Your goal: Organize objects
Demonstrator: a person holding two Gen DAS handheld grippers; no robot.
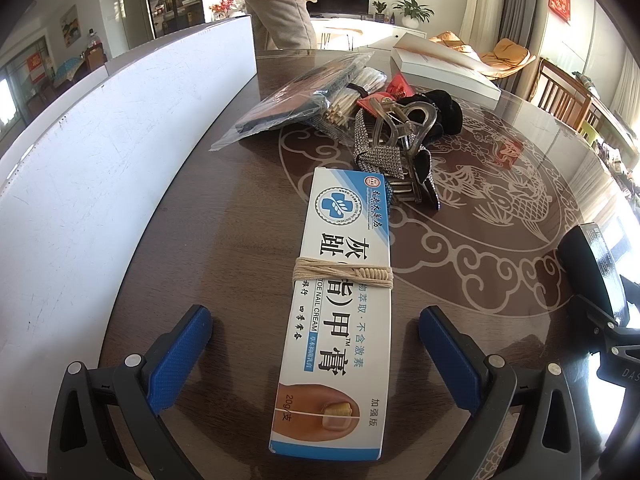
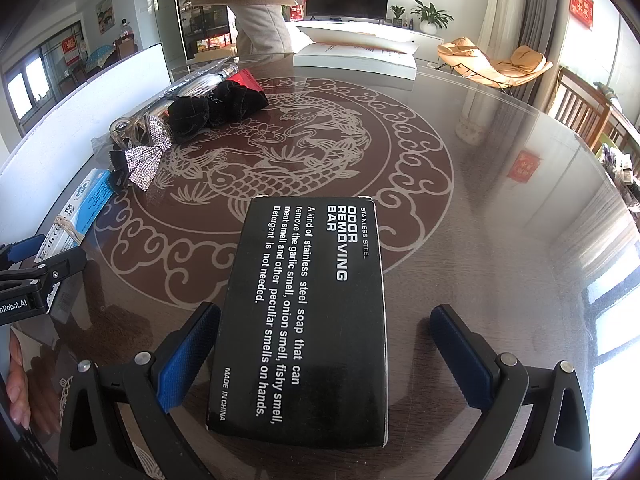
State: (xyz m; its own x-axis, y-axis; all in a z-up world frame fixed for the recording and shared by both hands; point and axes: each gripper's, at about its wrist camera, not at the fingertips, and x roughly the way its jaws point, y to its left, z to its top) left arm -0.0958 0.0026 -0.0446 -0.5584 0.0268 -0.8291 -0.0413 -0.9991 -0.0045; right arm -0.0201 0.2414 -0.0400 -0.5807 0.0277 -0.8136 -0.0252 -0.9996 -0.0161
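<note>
A white and blue nail cream box (image 1: 340, 312), bound with beige string, lies flat on the dark round table (image 1: 208, 208). My left gripper (image 1: 316, 356) is open, and the box lies between its blue fingers (image 1: 180, 352), clear of both pads. A black odor removing bar box (image 2: 308, 320) lies between the fingers of my open right gripper (image 2: 324, 356). Its left pad (image 2: 188, 356) is at the box's edge, while the right pad is well apart. The left gripper (image 2: 32, 264) and the cream box (image 2: 84, 204) also show at the left of the right wrist view.
Further back lies a pile: a rhinestone bow clip (image 1: 380, 160), a clear claw clip (image 1: 404, 120), a black scrunchie (image 2: 216, 108) and a plastic bag of sticks (image 1: 320, 92). A white board (image 1: 100, 140) runs along the left. A white book (image 2: 356, 56) lies at the far edge, where a person (image 2: 260, 12) stands.
</note>
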